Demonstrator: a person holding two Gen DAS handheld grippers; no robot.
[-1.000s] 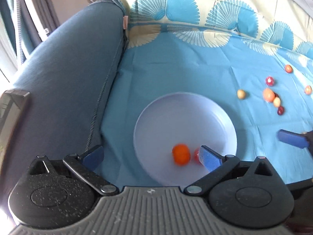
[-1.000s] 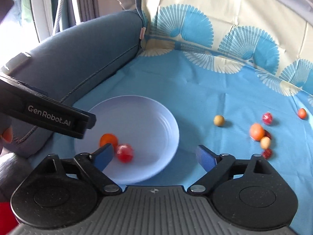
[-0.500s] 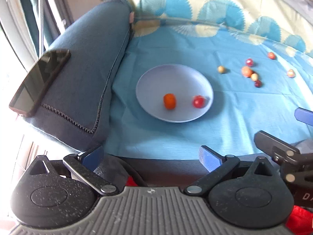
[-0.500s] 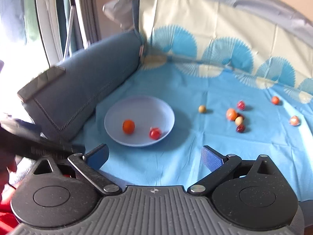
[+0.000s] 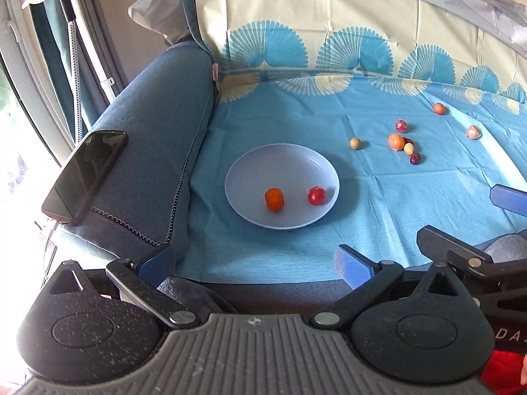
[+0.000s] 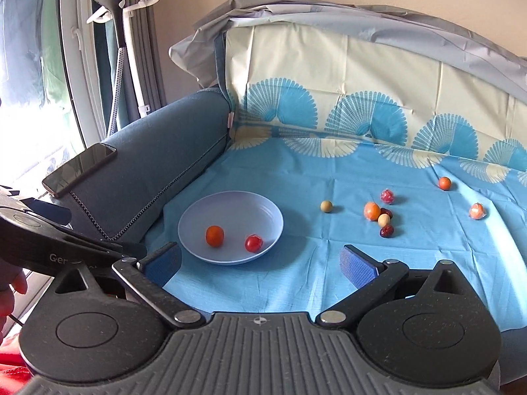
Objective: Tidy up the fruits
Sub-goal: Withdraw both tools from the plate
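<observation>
A pale blue plate (image 5: 283, 164) (image 6: 237, 210) sits on the blue cloth near the sofa's arm. In it lie an orange fruit (image 5: 274, 199) (image 6: 214, 236) and a red fruit (image 5: 316, 196) (image 6: 253, 243). Several loose fruits lie to the right, among them a tan ball (image 6: 326, 206), an orange one (image 6: 372, 211) and a red wrapped one (image 6: 387, 196). My left gripper (image 5: 253, 263) is open and empty, held back over the cloth's front edge. My right gripper (image 6: 260, 261) is also open and empty, in front of the plate.
A dark phone (image 5: 85, 174) (image 6: 79, 169) rests on the blue sofa arm (image 5: 158, 138) left of the plate. A patterned cloth covers the backrest (image 6: 362, 75). A white garment steamer stand (image 6: 125, 33) is at the far left by the window.
Both grippers have drawn back and up from the plate, so the whole cloth shows. The right jaws have widened a little. The two fruits stay in the plate.
</observation>
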